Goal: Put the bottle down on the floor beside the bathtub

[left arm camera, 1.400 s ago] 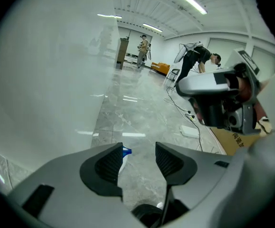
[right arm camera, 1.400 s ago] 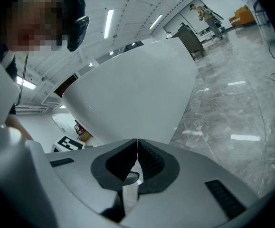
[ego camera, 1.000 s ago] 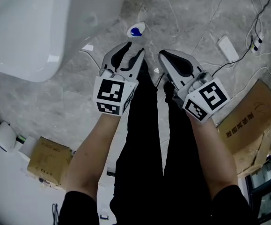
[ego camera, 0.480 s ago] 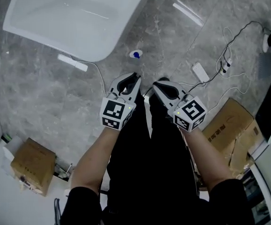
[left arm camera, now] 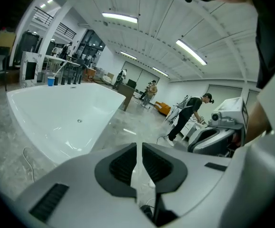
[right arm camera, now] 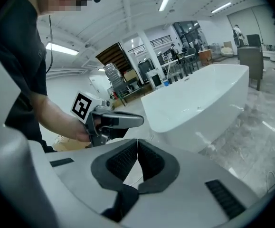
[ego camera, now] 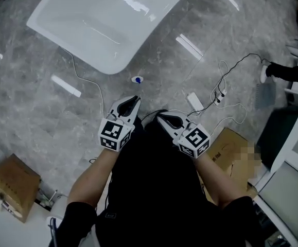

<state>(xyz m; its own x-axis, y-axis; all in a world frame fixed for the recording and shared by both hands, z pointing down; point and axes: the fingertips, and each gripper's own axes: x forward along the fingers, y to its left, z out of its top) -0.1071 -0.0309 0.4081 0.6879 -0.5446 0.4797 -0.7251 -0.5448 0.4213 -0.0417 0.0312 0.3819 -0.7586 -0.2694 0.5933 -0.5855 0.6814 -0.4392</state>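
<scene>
Bottle (ego camera: pixel 137 79) appears only in head view, tiny, on floor (ego camera: pixel 46 122) near bathtub (ego camera: pixel 97 19); left tool (ego camera: pixel 135 99), jaws just closed, and right tool (ego camera: pixel 159 116) both clenched empty.

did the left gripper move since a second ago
Yes, the left gripper rose away from the bottle on the floor by the bathtub; its jaws have just been closing, empty.
</scene>
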